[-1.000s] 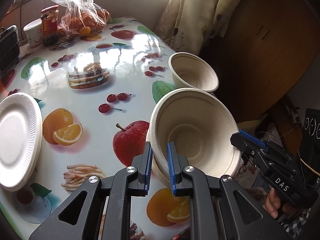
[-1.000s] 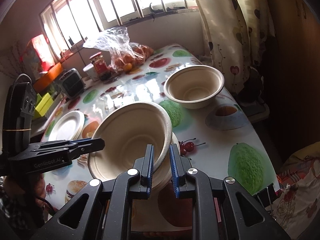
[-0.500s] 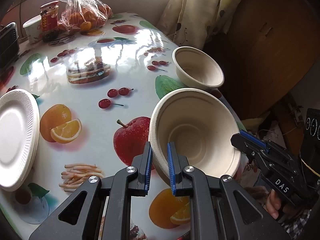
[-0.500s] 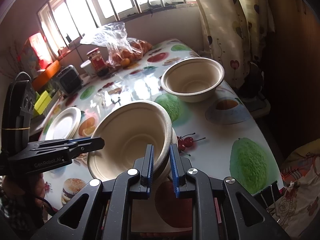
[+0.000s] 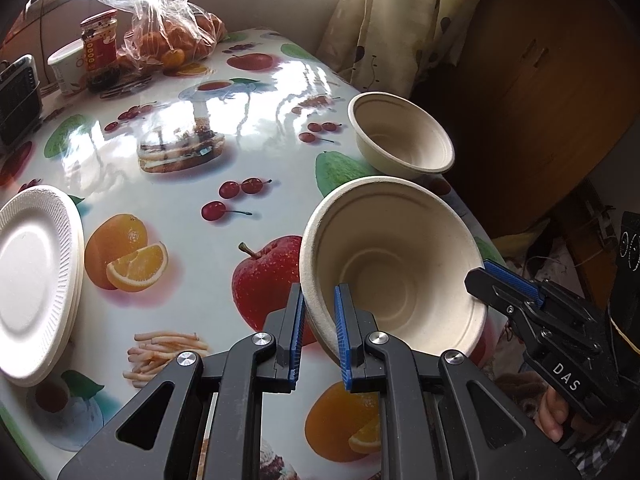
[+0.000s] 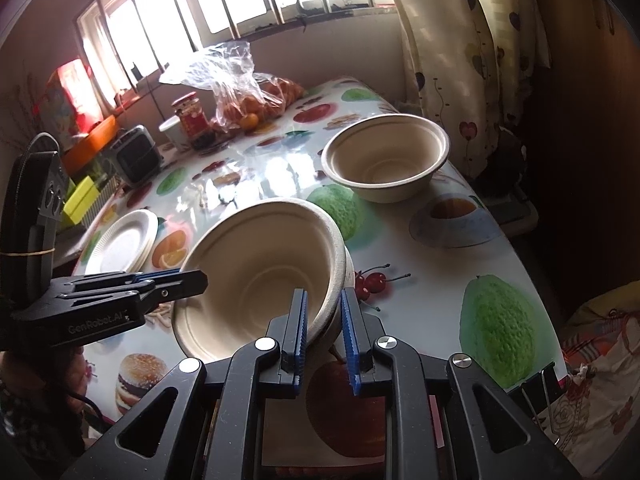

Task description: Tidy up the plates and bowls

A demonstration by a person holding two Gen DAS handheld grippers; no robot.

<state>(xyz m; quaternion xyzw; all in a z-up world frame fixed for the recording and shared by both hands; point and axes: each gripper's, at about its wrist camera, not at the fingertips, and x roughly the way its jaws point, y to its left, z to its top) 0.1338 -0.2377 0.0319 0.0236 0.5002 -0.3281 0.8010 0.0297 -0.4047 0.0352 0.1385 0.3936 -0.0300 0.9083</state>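
You have both grippers clamped on the same tilted stack of bowls (image 5: 390,268): your left gripper (image 5: 320,332) pinches the near rim with one blue pad outside and one inside the wall, and your right gripper (image 6: 323,330) pinches the opposite rim, where at least two nested rims show between its pads. The stack hangs tipped above the fruit-print counter (image 5: 192,184), just above the printed apple, with its mouth turned toward your left camera. A second bowl (image 6: 386,160) sits upright on the counter farther off, near the curtain side, and a stack of plates (image 5: 34,280) lies well apart at the left edge. These look like moulded pulp bowls, so expect them to be very light, slightly rough and grippy, and soft at the wall; a hard squeeze will likely crease the rim rather than crack it. Nested ones tend to stick by friction, so pulling the two rims apart may free them suddenly. The rolled rim is the stiffest place to hold; keep the pads square across it, since a light bowl held at one edge swings easily
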